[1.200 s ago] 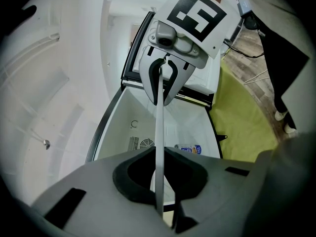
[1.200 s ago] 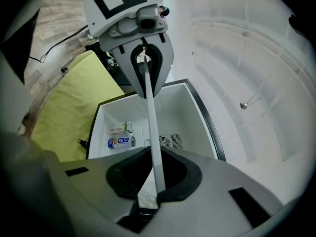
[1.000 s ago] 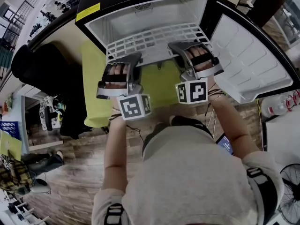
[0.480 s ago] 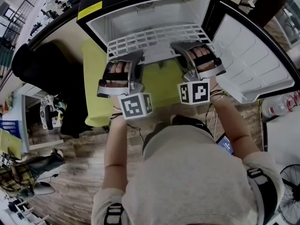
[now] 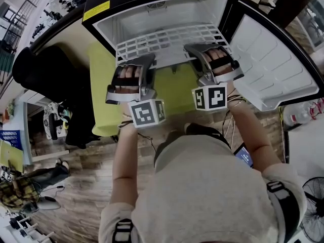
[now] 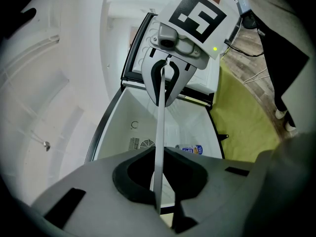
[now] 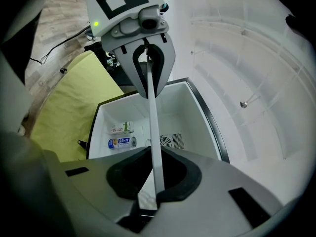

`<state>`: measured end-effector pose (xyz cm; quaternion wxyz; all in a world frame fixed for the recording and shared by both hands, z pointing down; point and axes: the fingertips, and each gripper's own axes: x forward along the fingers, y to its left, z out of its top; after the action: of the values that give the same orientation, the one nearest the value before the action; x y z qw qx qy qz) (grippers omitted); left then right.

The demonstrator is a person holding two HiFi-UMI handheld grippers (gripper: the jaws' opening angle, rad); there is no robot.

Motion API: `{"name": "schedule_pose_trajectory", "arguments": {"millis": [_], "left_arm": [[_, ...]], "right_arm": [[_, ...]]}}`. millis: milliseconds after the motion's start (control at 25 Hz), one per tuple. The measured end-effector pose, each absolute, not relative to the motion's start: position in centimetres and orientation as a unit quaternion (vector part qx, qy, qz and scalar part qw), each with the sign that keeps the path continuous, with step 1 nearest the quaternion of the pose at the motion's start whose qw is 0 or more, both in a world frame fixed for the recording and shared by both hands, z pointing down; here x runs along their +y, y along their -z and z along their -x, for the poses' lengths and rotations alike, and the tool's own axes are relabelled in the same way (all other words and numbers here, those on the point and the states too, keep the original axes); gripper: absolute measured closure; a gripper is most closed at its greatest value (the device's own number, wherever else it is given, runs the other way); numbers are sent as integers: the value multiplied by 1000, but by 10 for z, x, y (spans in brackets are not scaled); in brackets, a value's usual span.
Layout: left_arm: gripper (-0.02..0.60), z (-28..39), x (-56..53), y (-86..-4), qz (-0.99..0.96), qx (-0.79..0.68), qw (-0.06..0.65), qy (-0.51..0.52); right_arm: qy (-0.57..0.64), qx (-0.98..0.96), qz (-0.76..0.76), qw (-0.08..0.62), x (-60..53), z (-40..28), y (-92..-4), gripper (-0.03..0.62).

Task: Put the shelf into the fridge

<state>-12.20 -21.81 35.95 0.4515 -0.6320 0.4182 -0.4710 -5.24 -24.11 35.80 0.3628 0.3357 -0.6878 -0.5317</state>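
A white grid shelf is held level by its near edge, its far part inside the open fridge. My left gripper is shut on the edge's left part, and my right gripper on its right part. In the left gripper view the shelf shows edge-on as a thin white strip between the jaws of the left gripper, running to the right gripper. In the right gripper view the shelf runs from the right gripper to the left gripper. The right jaws are closing on the shelf.
The fridge door stands open at the right. A yellow-green cloth lies under and left of the fridge. A can and a carton rest inside the fridge. A black bulk is at the left, a fan at the lower right.
Both grippers and the shelf have edged slightly toward the fridge. The grips look the same.
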Motion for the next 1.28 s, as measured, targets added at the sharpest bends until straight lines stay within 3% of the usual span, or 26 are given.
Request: {"name": "schedule_pose_trajectory", "arguments": {"millis": [1280], "left_arm": [[548, 123, -217, -364, 643, 424, 443, 459]], "right_arm": [[530, -685, -332, 374, -240, 53, -360, 549]]}}
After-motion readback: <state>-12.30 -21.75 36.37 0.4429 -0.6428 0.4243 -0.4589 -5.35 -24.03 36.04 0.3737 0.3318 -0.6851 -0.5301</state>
